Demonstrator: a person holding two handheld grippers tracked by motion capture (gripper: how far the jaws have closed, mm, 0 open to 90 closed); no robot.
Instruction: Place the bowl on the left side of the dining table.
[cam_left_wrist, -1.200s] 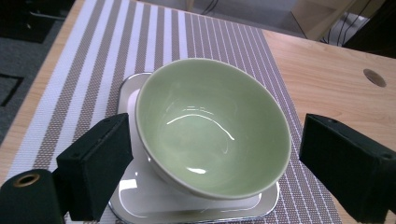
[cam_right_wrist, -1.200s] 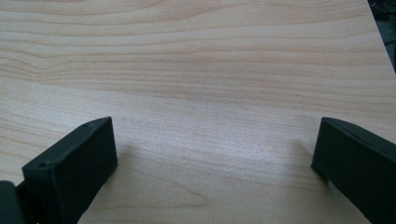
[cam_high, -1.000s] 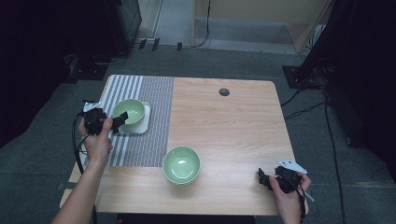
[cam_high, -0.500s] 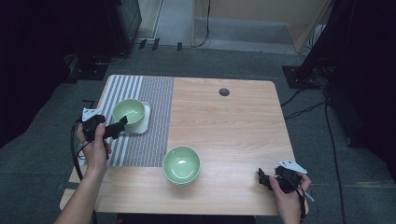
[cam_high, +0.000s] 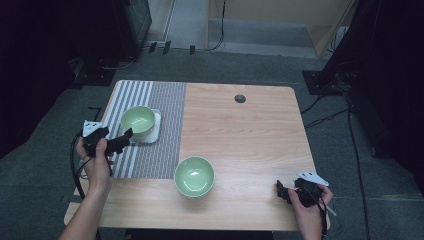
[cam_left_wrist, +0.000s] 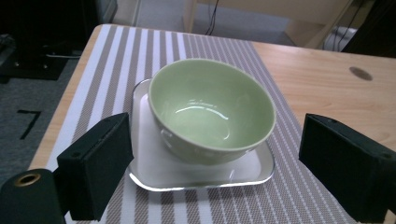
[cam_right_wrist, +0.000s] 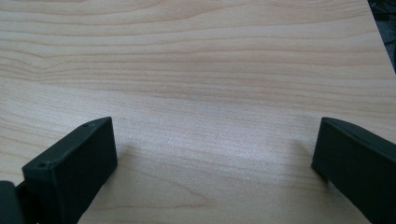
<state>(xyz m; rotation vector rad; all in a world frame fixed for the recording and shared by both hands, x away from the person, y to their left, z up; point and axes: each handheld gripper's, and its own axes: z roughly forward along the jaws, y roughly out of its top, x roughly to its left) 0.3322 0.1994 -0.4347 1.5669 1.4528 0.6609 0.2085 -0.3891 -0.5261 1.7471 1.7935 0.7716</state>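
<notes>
wooden table (cam_high: 240, 135), two green bowls (cam_high: 138, 120)

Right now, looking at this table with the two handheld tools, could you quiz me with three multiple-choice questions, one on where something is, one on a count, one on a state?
1. Where does the bowl nearer the left tool stand?
A. On a small square plate on the striped mat
B. On the bare wood
C. On the floor

2. How many green bowls are on the table?
A. One
B. Two
C. Four

3. How do the right tool's jaws stand?
A. Shut on a bowl
B. Shut on nothing
C. Open over bare wood

Answers:
1. A: the far bowl sits on the square plate, which lies on the striped mat.
2. B: that bowl, plus a near bowl on the wooden table.
3. C: the right gripper view shows its jaws wide apart with wood between.
</notes>
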